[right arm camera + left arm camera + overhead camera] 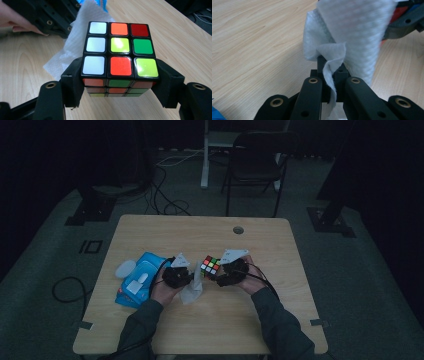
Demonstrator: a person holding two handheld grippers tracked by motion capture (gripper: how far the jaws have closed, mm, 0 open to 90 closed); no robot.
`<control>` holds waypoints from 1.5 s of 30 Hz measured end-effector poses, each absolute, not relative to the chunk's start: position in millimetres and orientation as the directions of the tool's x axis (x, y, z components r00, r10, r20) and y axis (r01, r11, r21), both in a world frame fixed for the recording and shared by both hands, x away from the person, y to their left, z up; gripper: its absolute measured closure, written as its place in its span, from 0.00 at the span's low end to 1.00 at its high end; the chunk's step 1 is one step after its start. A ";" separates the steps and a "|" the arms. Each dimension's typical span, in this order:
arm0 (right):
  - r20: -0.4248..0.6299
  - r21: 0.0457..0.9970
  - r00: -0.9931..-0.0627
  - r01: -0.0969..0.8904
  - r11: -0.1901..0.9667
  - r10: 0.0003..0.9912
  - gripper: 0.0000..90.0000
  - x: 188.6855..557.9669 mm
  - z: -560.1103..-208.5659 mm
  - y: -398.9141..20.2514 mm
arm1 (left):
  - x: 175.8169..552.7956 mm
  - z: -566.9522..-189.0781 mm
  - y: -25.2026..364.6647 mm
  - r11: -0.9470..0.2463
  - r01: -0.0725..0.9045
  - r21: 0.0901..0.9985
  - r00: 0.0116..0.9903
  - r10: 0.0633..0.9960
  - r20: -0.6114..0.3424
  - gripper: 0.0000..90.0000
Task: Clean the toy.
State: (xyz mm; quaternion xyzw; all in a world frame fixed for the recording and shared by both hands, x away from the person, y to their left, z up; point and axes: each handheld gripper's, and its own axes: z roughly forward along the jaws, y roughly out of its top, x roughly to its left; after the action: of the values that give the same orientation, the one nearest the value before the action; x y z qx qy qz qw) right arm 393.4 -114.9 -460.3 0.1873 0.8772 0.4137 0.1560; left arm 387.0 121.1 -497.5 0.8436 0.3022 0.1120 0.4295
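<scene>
Basically right claw (120,85) clenched on the cube (120,53), above the worktop (200,227); left claw (332,75) pinched the wipe (352,32), hanging just left of the cube, touching its side

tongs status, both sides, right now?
Left tongs: closed on the white wipe.
Right tongs: closed on the puzzle cube.

our sleeves (280,325): dark grey-green, long | our left gripper (331,75): black jaws, brass-ringed screw holes | right gripper (120,82): same black | grey three-cornered plates, black cables
</scene>
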 end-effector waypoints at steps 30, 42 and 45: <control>0.037 0.839 -0.834 0.325 0.436 0.551 0.38 402.1 -452.5 -119.1 | 379.1 -495.8 94.6 -0.453 0.331 0.828 0.836 0.547 -0.034 0.97; 0.101 0.852 -0.842 0.348 0.390 0.529 0.38 401.5 -451.7 -120.4 | 391.5 -496.9 106.5 -0.387 0.389 0.836 0.767 0.639 -0.061 0.97; 0.105 0.852 -0.841 0.351 0.388 0.531 0.38 401.8 -451.8 -118.6 | 388.6 -497.1 101.9 -0.409 0.376 0.831 0.790 0.611 -0.057 0.97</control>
State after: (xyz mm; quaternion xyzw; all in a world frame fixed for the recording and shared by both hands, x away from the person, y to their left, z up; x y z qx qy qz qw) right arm 401.8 -118.6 -451.8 0.2665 0.8278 0.4849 0.0926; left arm 388.6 101.9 -497.1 0.8294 0.2974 0.1290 0.4549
